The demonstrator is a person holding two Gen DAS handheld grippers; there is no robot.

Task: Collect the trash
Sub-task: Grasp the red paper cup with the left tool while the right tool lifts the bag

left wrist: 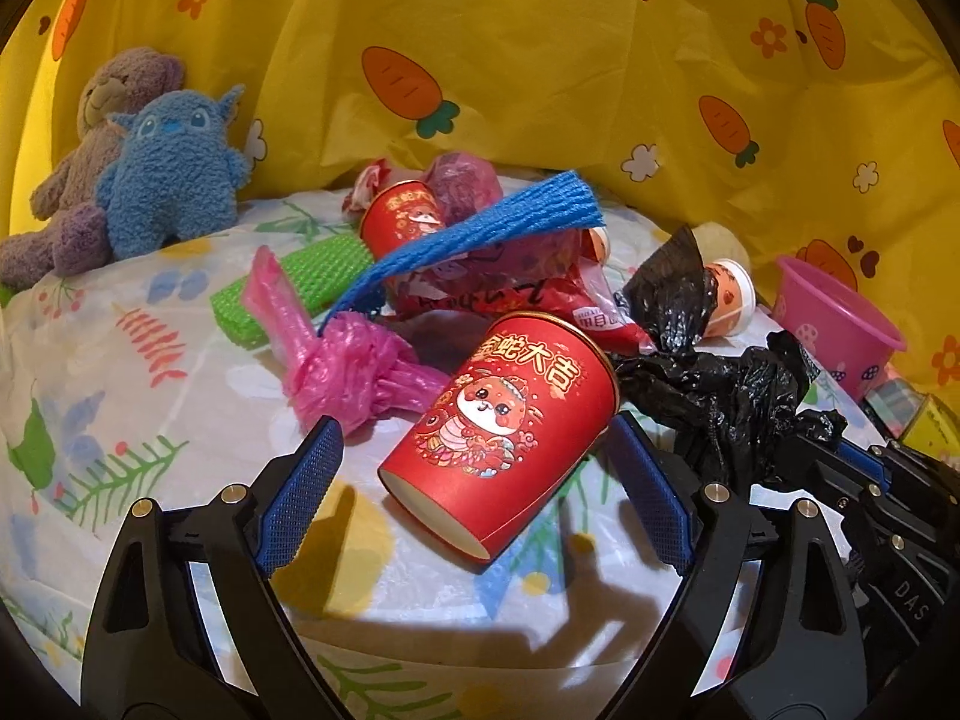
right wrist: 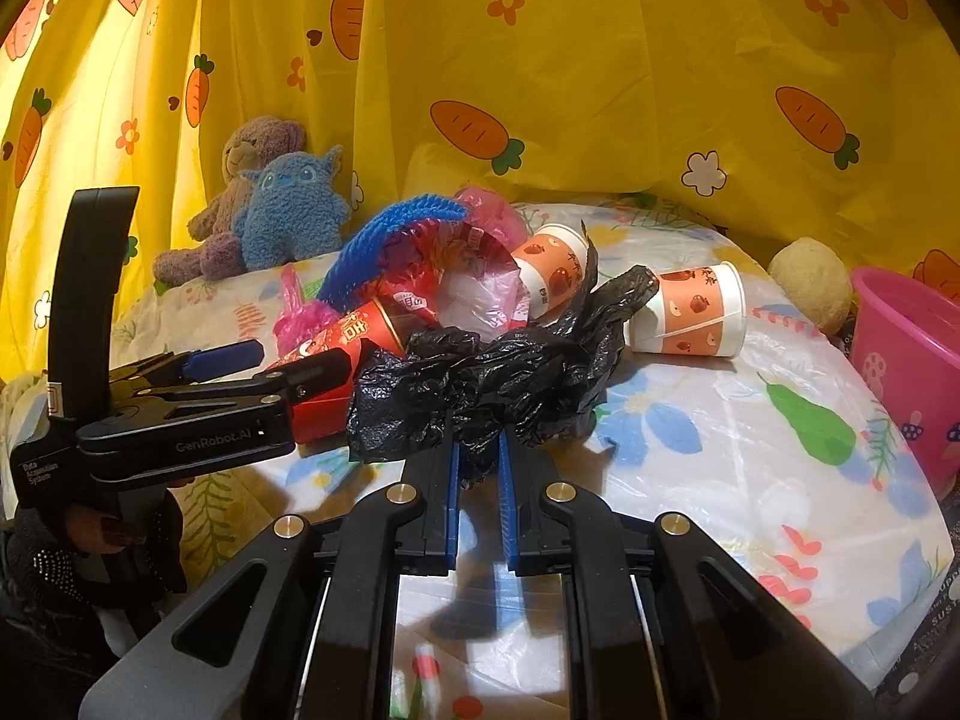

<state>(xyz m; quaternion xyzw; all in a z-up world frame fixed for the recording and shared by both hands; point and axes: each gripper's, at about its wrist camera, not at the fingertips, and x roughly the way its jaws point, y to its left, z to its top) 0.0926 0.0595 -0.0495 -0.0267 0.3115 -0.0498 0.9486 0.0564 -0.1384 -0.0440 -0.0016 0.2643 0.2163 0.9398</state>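
Note:
A red paper cup (left wrist: 504, 432) lies on its side on the floral tablecloth (left wrist: 120, 396), base towards me. My left gripper (left wrist: 474, 423) is open, one finger on each side of the cup, pads apart from it. A crumpled black plastic bag (right wrist: 498, 378) lies right of the cup, and my right gripper (right wrist: 480, 450) is shut on its near edge. The right wrist view shows the left gripper (right wrist: 300, 357) from the side with the red cup (right wrist: 336, 360) between its fingers. The right gripper (left wrist: 870, 480) shows in the left wrist view at lower right.
Behind lie a knotted pink bag (left wrist: 354, 372), green foam net (left wrist: 288, 282), blue foam net (left wrist: 480, 228), a second red cup (left wrist: 402, 222), a red wrapper (left wrist: 510, 294) and two orange-white cups (right wrist: 690, 318). A pink bucket (right wrist: 912, 360) stands right, plush toys (left wrist: 168, 174) back left, a yellow curtain (left wrist: 540, 60) behind.

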